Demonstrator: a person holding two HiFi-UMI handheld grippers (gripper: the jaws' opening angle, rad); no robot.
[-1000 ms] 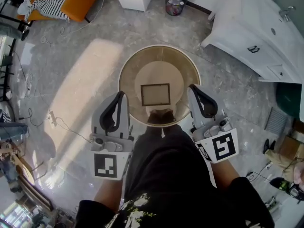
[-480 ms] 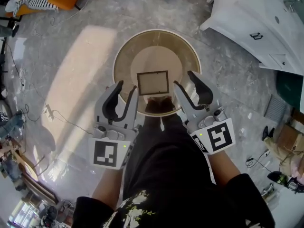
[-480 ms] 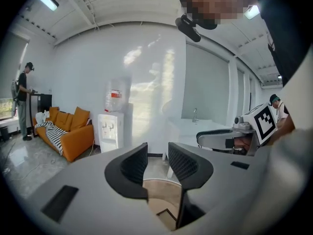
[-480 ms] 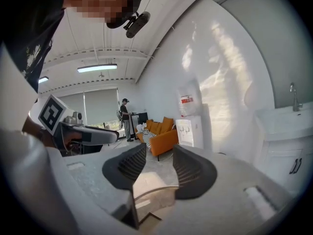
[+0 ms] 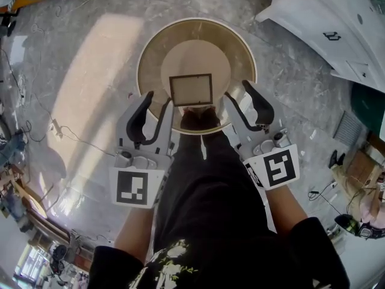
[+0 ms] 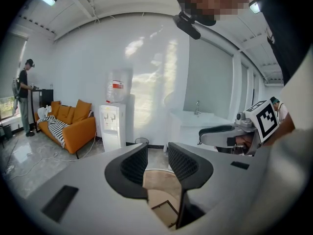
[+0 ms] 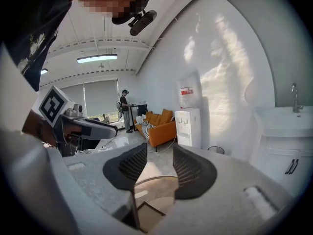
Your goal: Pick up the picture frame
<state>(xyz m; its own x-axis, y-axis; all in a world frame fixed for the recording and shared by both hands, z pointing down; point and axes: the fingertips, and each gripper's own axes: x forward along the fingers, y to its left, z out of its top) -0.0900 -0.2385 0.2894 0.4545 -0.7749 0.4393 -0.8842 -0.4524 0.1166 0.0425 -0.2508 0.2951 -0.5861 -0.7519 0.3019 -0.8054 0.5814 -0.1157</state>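
Note:
A dark-rimmed picture frame [image 5: 190,90] lies flat on a round glass-topped table [image 5: 148,53] with a pale wooden disc beneath. My left gripper [image 5: 157,101] hovers at the table's near left rim, just short of the frame. Its jaws have just opened and are empty. My right gripper [image 5: 236,93] is at the near right rim. Its jaws have just opened wide and eased in slightly, with nothing between them. A corner of the frame [image 6: 164,211] shows below the left gripper [image 6: 157,164]. The frame [image 7: 146,214] also shows under the right gripper [image 7: 157,166].
The person's dark trousers [image 5: 210,209] fill the near middle, with a shoe [image 5: 198,120] under the glass. A white sink cabinet [image 5: 337,23] stands at the far right. Cables [image 5: 36,119] trail over the floor at the left. An orange sofa [image 6: 68,124], a water dispenser [image 6: 112,126] and a standing person [image 6: 24,97] are further off.
Both grippers went from shut to open. Both have sunk and come forward to the table's near rim, either side of the frame.

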